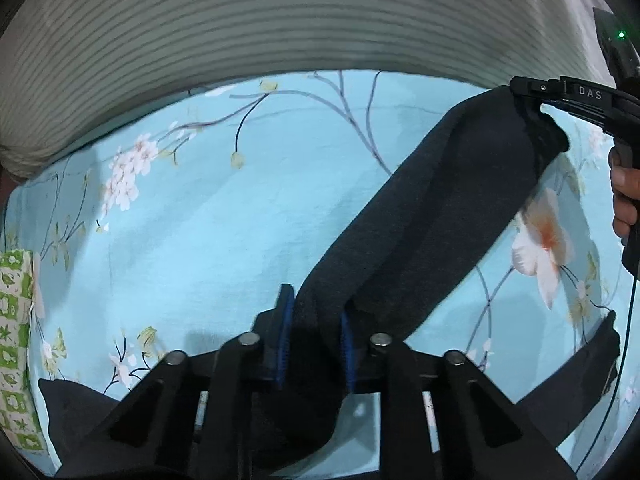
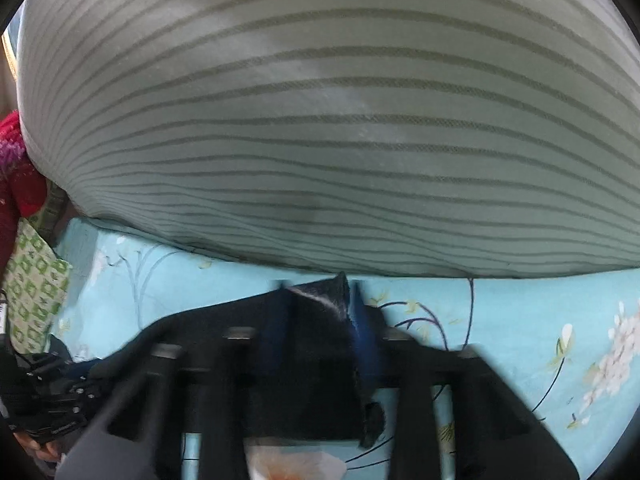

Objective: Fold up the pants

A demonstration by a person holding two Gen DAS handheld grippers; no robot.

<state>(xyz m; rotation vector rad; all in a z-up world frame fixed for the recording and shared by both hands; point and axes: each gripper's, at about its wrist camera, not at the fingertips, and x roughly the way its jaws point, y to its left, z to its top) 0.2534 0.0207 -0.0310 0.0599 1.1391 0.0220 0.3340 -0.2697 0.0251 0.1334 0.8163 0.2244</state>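
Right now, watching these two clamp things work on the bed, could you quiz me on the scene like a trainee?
1. True or false: the left gripper is shut on the dark pants.
2. What does the right gripper hold? A) the striped cushion B) the pants C) nothing
3. Fill in: the pants hang over a ____ floral sheet.

Key: 1 true. 2 B; its blue pads pinch the dark cloth. 3 blue; the striped cushion lies behind.

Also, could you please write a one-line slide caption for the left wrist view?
Both grippers, left and right, hold the dark pants stretched above the floral bedsheet.
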